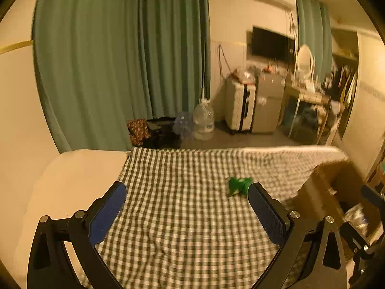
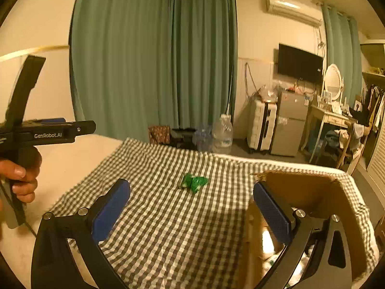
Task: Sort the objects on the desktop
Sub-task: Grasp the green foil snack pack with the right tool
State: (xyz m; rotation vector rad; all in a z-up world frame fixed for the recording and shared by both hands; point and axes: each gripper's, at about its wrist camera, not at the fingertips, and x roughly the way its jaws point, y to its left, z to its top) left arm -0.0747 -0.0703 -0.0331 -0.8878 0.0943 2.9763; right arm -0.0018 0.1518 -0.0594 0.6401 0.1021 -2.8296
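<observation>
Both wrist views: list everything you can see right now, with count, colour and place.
checked cloth: one, grey-white, covering the surface
green packet: one, green, mid-cloth, nothing touching it
cardboard box: one, brown, right edge of cloth, open top
curtains: green, back wall
water jug: one, clear, on floor
suitcase: one, white, by small fridge
television: one, black, on wall
left claw: open, empty
right claw: open, empty
hand: one, gripping left claw's handle

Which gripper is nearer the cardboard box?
Right. The right gripper hangs open with one finger over the cardboard box rim; the left gripper, also open, is over the checked cloth, well clear.
</observation>
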